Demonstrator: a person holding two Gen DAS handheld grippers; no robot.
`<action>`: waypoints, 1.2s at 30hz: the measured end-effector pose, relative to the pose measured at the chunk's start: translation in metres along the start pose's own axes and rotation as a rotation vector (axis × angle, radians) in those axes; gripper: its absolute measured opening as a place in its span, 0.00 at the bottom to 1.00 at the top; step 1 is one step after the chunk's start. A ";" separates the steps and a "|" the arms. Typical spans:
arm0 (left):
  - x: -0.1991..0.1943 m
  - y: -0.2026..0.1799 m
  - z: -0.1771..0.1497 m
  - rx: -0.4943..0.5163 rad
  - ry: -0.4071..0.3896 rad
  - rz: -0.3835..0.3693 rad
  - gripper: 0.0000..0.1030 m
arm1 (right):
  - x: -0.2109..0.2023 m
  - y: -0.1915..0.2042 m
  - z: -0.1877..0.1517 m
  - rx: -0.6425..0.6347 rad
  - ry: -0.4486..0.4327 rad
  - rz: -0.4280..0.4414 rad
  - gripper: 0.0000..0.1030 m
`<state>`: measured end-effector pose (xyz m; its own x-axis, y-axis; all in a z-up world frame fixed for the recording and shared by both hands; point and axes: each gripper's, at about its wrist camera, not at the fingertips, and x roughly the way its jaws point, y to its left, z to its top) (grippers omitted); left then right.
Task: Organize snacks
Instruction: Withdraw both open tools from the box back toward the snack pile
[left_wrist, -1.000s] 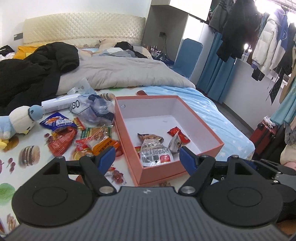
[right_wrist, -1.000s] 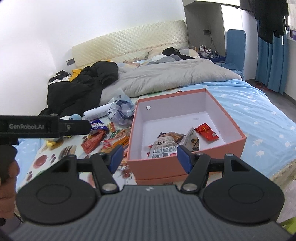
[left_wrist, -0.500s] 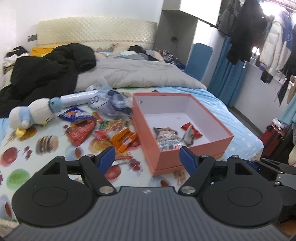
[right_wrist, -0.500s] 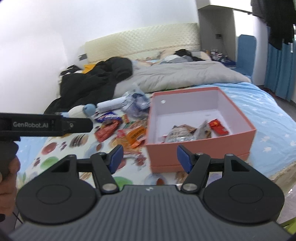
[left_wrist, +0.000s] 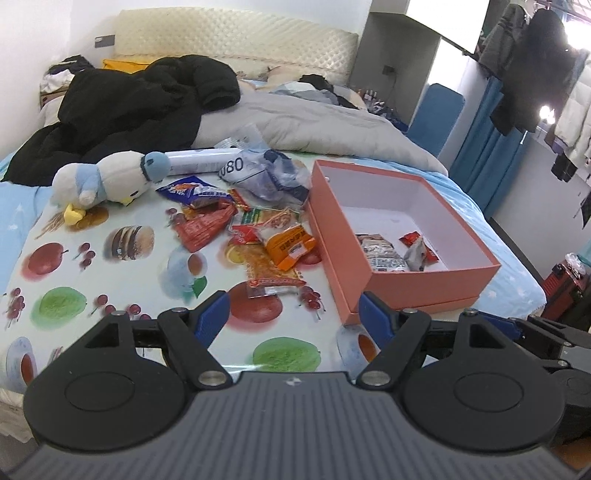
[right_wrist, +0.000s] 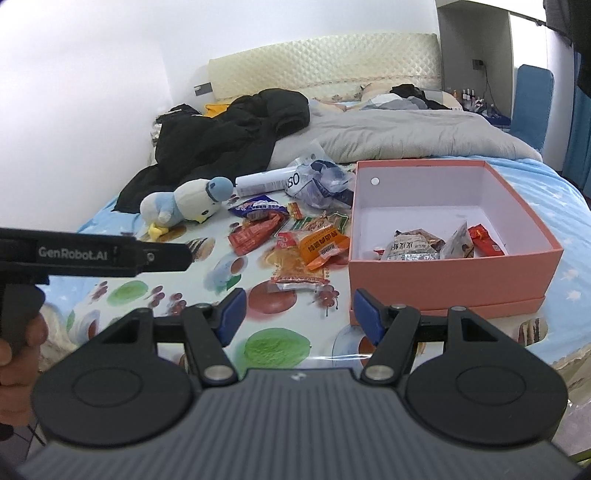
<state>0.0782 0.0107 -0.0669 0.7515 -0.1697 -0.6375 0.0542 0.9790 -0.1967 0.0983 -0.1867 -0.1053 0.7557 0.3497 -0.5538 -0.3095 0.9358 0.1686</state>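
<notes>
A pink box (left_wrist: 424, 284) (right_wrist: 443, 280) sits on the bed's fruit-print mat, with a few snack packets (left_wrist: 384, 254) (right_wrist: 417, 247) inside. Loose snacks lie left of it: an orange packet (left_wrist: 291, 245) (right_wrist: 323, 245), red packets (left_wrist: 205, 227) (right_wrist: 253, 232), a blue packet (left_wrist: 188, 190) and a flat orange-red packet (left_wrist: 271, 273) (right_wrist: 299, 271). My left gripper (left_wrist: 293, 319) is open and empty, near the mat's front edge, short of the snacks. My right gripper (right_wrist: 295, 314) is open and empty, in front of the box corner. The left gripper's body (right_wrist: 92, 254) shows in the right wrist view.
A plush penguin (left_wrist: 107, 179) (right_wrist: 184, 201) lies at the far left of the mat. A white tube (left_wrist: 199, 162) and a clear plastic bag (left_wrist: 266, 173) lie behind the snacks. A black coat (left_wrist: 140, 107) and grey duvet (left_wrist: 314, 125) cover the bed beyond.
Both grippers have pulled back from the box and shifted left, so the snack pile and more of the mat are now in view. Both stay open and empty.
</notes>
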 end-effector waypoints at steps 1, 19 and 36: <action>0.001 0.002 0.001 -0.001 0.002 0.001 0.78 | 0.003 0.000 0.000 0.004 0.004 0.000 0.64; 0.081 0.033 0.034 -0.035 0.073 0.034 0.78 | 0.060 0.003 0.014 0.016 0.054 0.007 0.64; 0.199 0.121 0.046 -0.182 0.187 0.133 0.78 | 0.164 0.021 0.034 -0.037 0.140 0.060 0.63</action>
<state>0.2649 0.1006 -0.1833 0.6093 -0.0755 -0.7893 -0.1684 0.9604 -0.2218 0.2352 -0.1080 -0.1651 0.6480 0.3934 -0.6522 -0.3750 0.9101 0.1764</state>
